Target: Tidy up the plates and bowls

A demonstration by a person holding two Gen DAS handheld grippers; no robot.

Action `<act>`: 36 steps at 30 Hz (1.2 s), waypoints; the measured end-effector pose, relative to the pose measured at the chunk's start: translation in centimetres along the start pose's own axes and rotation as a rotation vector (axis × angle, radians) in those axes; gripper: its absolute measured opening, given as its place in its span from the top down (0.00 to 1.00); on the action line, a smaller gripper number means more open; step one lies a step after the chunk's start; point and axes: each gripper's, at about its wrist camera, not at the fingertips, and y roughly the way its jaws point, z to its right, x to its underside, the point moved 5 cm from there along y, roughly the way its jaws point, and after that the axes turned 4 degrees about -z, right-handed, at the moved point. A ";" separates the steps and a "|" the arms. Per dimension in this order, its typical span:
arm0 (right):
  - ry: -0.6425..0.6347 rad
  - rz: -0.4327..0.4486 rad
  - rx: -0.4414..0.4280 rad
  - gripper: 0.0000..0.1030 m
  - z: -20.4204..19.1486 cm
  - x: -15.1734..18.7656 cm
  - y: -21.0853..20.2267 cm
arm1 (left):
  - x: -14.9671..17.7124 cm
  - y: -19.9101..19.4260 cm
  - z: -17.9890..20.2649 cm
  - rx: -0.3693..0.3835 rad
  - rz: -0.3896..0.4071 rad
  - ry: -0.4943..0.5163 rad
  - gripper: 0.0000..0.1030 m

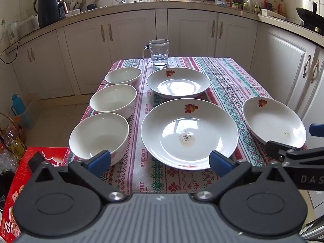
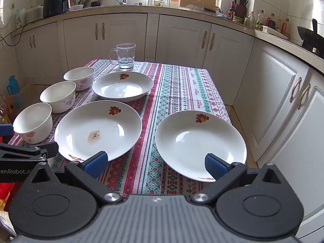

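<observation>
Three white bowls point(image 1: 99, 137) stand rim-up in a line along the left edge of the desk point(image 2: 178, 93), running away from the cameras. Three plates point(image 1: 189, 133) lie flat beside them — two mid-desk, one at right. One glass mug point(image 1: 159, 52) stands behind. Left claw point(image 1: 160, 162) and right claw point(image 2: 155, 165) both gape wide, holding nothing.

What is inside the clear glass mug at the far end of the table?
The clear glass mug holds a little clear liquid at the bottom, otherwise nothing. No part is covered.
</observation>
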 end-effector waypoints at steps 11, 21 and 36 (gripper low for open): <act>-0.003 0.004 -0.007 0.00 0.0 0.1 -0.1 | -0.2 -0.2 -0.1 -0.001 -0.001 0.000 0.01; -0.005 0.006 -0.006 0.00 0.0 0.0 -0.2 | -0.3 -0.4 -0.2 -0.001 0.001 -0.001 0.01; -0.011 0.012 -0.006 0.00 0.0 -0.1 -0.4 | -0.5 -0.7 -0.3 -0.002 0.004 -0.006 0.01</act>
